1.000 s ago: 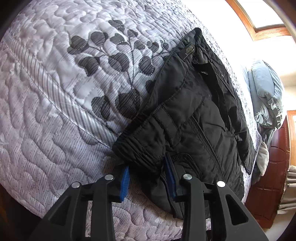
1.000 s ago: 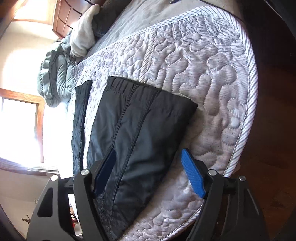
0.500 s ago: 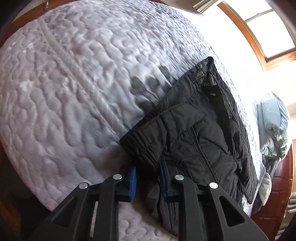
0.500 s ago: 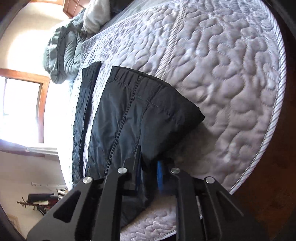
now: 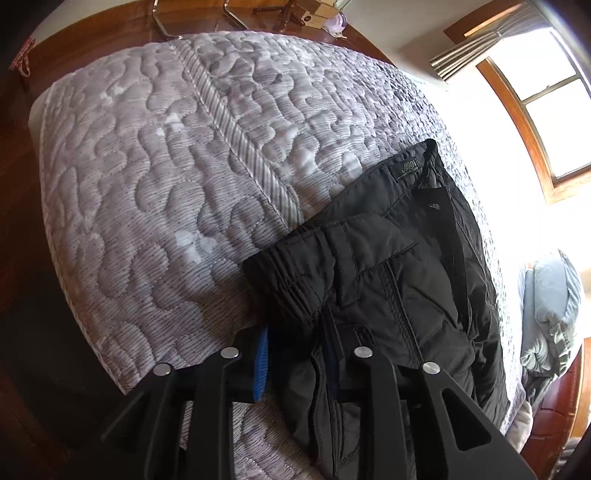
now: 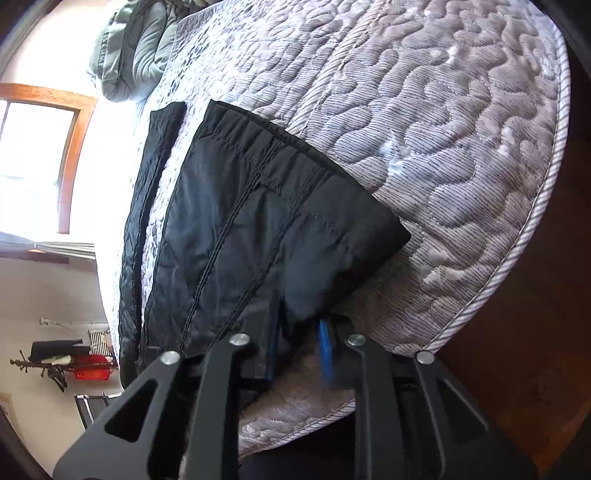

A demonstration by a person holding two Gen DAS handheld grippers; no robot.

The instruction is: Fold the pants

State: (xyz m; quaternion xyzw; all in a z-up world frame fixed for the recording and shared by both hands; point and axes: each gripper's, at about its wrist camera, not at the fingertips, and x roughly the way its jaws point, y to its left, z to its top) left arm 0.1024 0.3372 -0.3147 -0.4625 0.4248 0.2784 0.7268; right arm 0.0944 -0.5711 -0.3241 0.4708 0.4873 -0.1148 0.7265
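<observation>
Black padded pants [image 5: 399, 266] lie on a grey quilted bed [image 5: 155, 177]. The left wrist view shows their waistband end with a small label. My left gripper [image 5: 295, 354] is shut on the near corner of the waistband, black cloth pinched between its blue pads. The right wrist view shows the pants' hem end [image 6: 258, 221], one leg on top and a strip of the other leg [image 6: 151, 192] to the left. My right gripper [image 6: 299, 350] is shut on the near hem corner, which is lifted off the quilt.
The bed's rounded edge [image 6: 517, 236] drops to a dark wood floor on the right. Grey-green bedding [image 6: 136, 48] is bunched at the far end. A window [image 5: 546, 96] stands beyond the bed. Wooden furniture [image 5: 258, 14] is behind the bed's end.
Both grippers went from open beside the pants to shut on them, the left on the waistband corner, the right on the hem corner. Both corners have risen a little off the quilt.
</observation>
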